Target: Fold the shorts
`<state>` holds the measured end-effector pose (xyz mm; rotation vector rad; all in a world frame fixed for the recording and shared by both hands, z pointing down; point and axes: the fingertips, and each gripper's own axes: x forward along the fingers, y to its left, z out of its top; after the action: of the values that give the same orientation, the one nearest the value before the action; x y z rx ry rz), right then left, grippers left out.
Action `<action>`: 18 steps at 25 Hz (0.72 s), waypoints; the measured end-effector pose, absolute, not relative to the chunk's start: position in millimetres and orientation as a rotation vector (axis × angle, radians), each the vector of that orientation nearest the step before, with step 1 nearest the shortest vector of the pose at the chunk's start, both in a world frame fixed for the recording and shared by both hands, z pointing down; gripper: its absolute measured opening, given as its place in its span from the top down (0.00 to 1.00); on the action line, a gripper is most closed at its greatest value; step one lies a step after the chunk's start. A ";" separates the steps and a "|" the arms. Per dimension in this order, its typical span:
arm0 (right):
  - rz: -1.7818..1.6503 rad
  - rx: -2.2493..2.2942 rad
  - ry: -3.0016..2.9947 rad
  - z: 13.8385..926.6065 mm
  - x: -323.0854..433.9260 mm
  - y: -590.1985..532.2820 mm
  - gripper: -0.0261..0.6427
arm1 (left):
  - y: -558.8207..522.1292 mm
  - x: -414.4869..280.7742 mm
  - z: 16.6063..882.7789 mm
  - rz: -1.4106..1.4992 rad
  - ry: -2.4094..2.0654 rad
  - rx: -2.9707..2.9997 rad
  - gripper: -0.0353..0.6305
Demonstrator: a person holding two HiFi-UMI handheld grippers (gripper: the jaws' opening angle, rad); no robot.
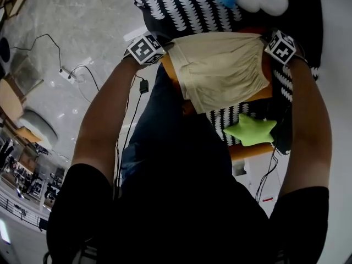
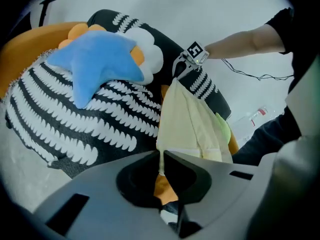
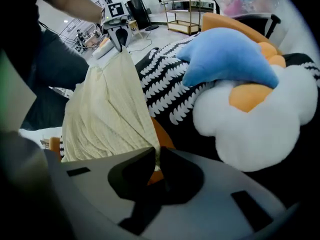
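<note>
Jaws of the left gripper (image 2: 161,158) pinch one top corner of the cream shorts (image 1: 223,73); the right gripper (image 3: 154,156) is clamped on the other corner. Between them the shorts hang spread in the air, above the black-and-white throw (image 1: 181,10). No fold seems made yet, so all the folding is left. Both forearms reach forward, held apart, grippers tilted downward.

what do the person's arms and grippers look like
The left gripper and right gripper have smooth grey bodies with black jaw pads. Each carries a white cube printed with black square markers. The person wears black short sleeves; forearms are bare.
</note>
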<state>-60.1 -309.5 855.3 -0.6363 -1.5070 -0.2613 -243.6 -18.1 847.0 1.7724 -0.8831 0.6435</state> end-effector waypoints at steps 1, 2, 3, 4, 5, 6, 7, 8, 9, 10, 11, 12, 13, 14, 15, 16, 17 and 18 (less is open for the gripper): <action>-0.280 -0.625 -1.521 851.2 -65.5 -311.9 0.91 | -21.0 -250.5 843.4 0.655 -0.903 1.776 0.89; -0.299 -0.616 -1.531 846.6 -69.2 -312.9 0.91 | -22.5 -255.1 838.9 0.666 -0.921 1.779 0.89; -0.318 -0.611 -1.539 842.4 -71.1 -313.5 0.91 | -23.4 -257.3 834.2 0.678 -0.937 1.784 0.89; -0.337 -0.608 -1.545 839.1 -71.8 -314.5 0.91 | -24.4 -257.6 829.3 0.690 -0.949 1.790 0.89; -0.354 -0.606 -1.552 836.7 -72.1 -316.2 0.91 | -25.7 -257.0 824.3 0.703 -0.960 1.799 0.89; -0.370 -0.604 -1.559 834.2 -72.8 -318.0 0.91 | -27.2 -256.3 819.1 0.715 -0.970 1.808 0.89; -0.384 -0.602 -1.567 831.2 -73.9 -319.5 0.91 | -28.2 -255.7 813.8 0.724 -0.980 1.816 0.89; -0.396 -0.599 -1.576 827.6 -74.6 -319.9 0.91 | -28.0 -254.5 808.1 0.730 -0.990 1.824 0.89; -0.406 -0.595 -1.584 824.0 -73.8 -319.1 0.91 | -26.2 -252.1 802.2 0.731 -0.999 1.830 0.89; -0.411 -0.591 -1.592 820.9 -71.2 -317.5 0.91 | -23.2 -248.5 796.4 0.728 -1.007 1.836 0.89; -0.415 -0.585 -1.600 818.2 -67.5 -315.8 0.91 | -19.9 -244.4 790.7 0.723 -1.016 1.842 0.89; -0.421 -0.580 -1.605 815.3 -64.1 -314.3 0.91 | -16.5 -240.3 785.0 0.716 -1.026 1.848 0.89; -0.430 -0.576 -1.610 811.8 -61.6 -312.7 0.91 | -13.3 -236.4 779.2 0.709 -1.037 1.854 0.89; -0.437 -0.574 -1.614 808.3 -59.2 -311.2 0.91 | -10.2 -232.7 773.3 0.703 -1.046 1.861 0.90; -0.442 -0.572 -1.617 804.7 -56.7 -309.8 0.91 | -7.5 -228.8 767.3 0.699 -1.053 1.867 0.90; -0.448 -0.571 -1.620 800.5 -54.5 -308.8 0.91 | -5.4 -224.4 761.1 0.695 -1.055 1.875 0.90; -0.458 -0.572 -1.627 796.1 -52.6 -307.9 0.91 | -3.5 -218.8 755.4 0.690 -1.055 1.884 0.90; -0.469 -0.573 -1.636 792.0 -50.2 -306.8 0.91 | -1.4 -211.6 750.3 0.685 -1.052 1.893 0.90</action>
<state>-50.2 -306.8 792.0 -0.5735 -1.6360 -0.4687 -211.6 -1.4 750.3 1.8930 -1.0518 0.6850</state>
